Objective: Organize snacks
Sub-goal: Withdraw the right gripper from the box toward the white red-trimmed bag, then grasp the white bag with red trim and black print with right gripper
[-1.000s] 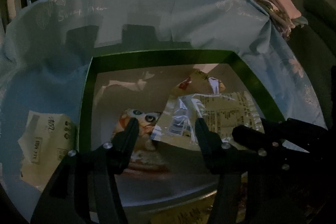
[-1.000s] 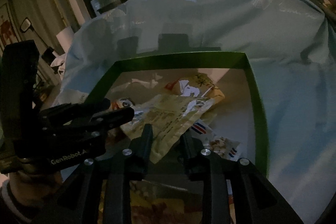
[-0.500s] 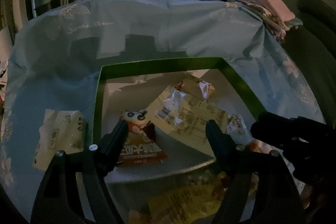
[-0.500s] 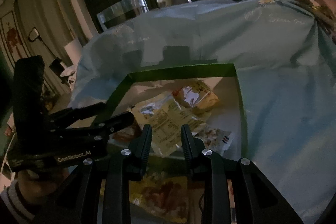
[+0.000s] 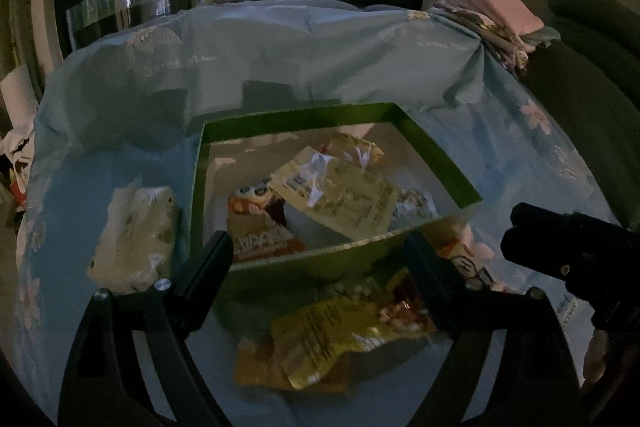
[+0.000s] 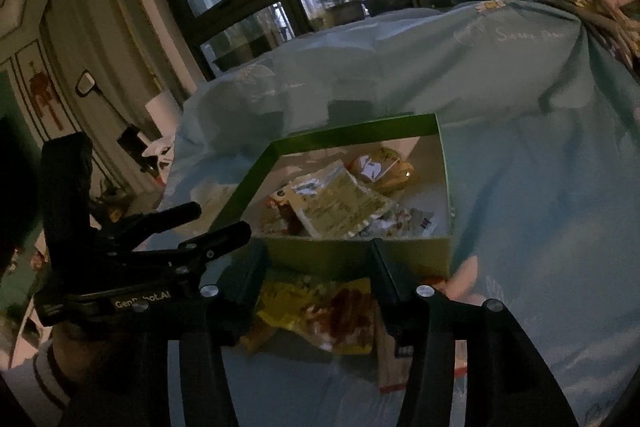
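Both claws were empty. The left claw (image 5: 318, 255) had just been opening and stood wide, with nothing between its jaws. The right claw (image 6: 316, 259) had just been opening too, also with nothing between its jaws. The green box (image 5: 440, 155) sat on the blue bed cover (image 5: 280, 67) with several snack packs already inside. The next snack looked like the yellow pack (image 5: 332, 335). It lay on the cover just in front of the box, low between the left claw's jaws, its long side running across. The right claw (image 5: 560, 251) was near it too. A pale pack (image 5: 136, 231) waited left of the box.
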Available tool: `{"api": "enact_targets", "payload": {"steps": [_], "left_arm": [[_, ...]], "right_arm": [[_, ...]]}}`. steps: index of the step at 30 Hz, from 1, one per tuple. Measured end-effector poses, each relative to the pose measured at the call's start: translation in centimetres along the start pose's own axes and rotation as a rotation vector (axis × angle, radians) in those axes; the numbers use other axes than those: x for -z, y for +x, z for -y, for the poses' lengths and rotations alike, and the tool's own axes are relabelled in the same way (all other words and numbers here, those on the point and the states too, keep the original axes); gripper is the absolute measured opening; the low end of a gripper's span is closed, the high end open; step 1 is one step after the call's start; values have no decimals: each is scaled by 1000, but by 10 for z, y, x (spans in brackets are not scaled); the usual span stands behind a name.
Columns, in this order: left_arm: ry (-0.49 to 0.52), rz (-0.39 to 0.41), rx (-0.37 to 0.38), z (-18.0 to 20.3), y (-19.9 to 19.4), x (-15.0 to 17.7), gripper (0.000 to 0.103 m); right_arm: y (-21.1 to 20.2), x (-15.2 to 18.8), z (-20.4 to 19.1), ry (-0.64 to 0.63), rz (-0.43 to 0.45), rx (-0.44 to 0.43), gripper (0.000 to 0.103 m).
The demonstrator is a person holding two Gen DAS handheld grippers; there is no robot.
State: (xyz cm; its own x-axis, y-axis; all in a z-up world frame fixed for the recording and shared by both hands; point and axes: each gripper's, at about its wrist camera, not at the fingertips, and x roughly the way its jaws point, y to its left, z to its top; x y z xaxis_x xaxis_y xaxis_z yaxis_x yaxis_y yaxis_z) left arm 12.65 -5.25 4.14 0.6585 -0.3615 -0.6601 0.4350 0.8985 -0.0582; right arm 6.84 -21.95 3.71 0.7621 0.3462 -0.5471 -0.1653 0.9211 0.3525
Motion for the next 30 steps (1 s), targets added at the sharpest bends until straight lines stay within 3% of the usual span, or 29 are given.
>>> {"api": "enact_targets", "payload": {"steps": [7,12,16,19,22,30], "left_arm": [[-46,-37,53,7,-12,25,87],[-147,-118,113,0,-14,57,87],[-214,-166,146,-1,-15,83,87],[-259,-202,229,10,-11,99,87],[-253,-236,272,29,-3,101,87],[-158,-238,290,83,17,79,87]], "right_arm": [[-15,16,10,25,-30,-24,52],[-27,37,28,52,-42,-55,56],[-28,55,56,135,-51,-29,57],[-25,61,79,226,-60,-36,57],[-22,63,89,260,-64,-70,57],[-4,61,94,232,-130,-80,57]]}}
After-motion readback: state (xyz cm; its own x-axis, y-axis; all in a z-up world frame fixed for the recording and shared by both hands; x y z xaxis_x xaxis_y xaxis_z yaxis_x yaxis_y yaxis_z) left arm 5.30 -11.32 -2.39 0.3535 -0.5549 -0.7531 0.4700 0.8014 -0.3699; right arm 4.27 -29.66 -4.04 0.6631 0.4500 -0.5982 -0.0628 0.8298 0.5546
